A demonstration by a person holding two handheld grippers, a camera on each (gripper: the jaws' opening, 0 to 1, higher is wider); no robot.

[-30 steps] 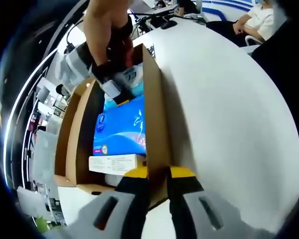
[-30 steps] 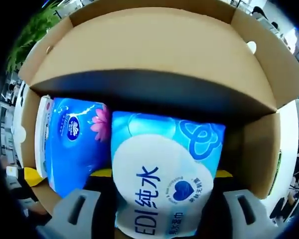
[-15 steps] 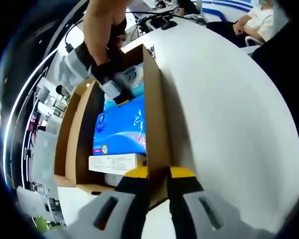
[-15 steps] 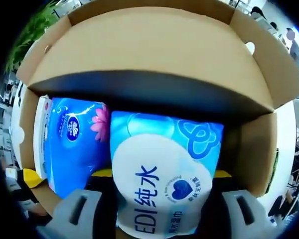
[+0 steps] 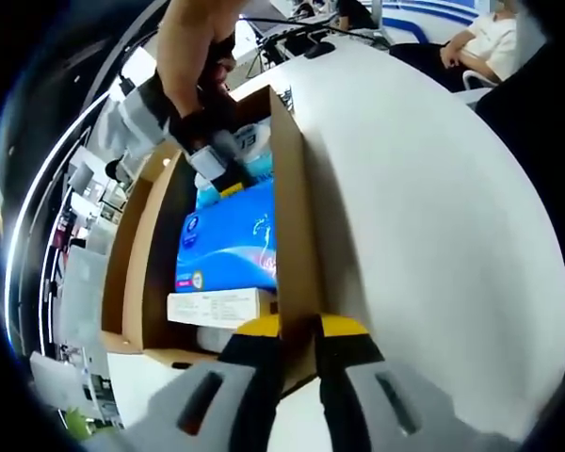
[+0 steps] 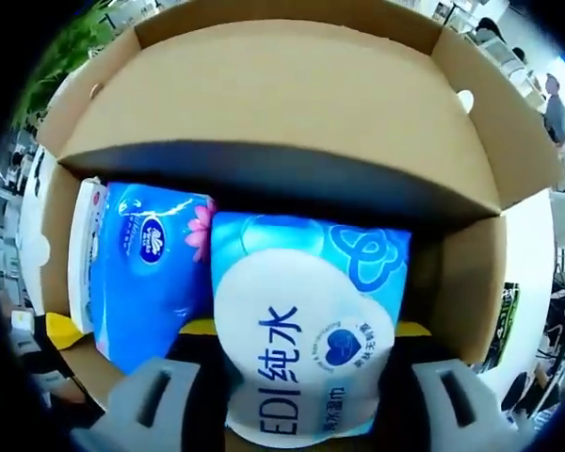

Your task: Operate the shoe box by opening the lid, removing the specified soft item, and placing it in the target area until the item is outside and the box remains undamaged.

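Observation:
An open brown cardboard shoe box [image 5: 141,254] lies on a white table. My left gripper [image 5: 299,330] is shut on the edge of the box's long side panel [image 5: 287,198]. Inside lie a dark blue tissue pack [image 5: 231,240] and a white carton [image 5: 215,308]. From above, a person's hand brings my right gripper [image 5: 217,162] into the box's far end. My right gripper [image 6: 306,328] is shut on a light-blue wipes pack [image 6: 306,320] with a white label. The dark blue tissue pack [image 6: 151,273] lies beside it to the left. The box's lid [image 6: 273,104] stands behind both packs.
The white table [image 5: 424,235] stretches bare to the right of the box. Dark cables and devices [image 5: 301,42] lie at its far edge, and a seated person [image 5: 480,38] is beyond. A yellow tip of my left gripper [image 6: 55,331] shows at the box's lower left corner.
My right gripper with the light-blue wipes pack has risen slightly from the box's far end. The left gripper and the box have stayed in place.

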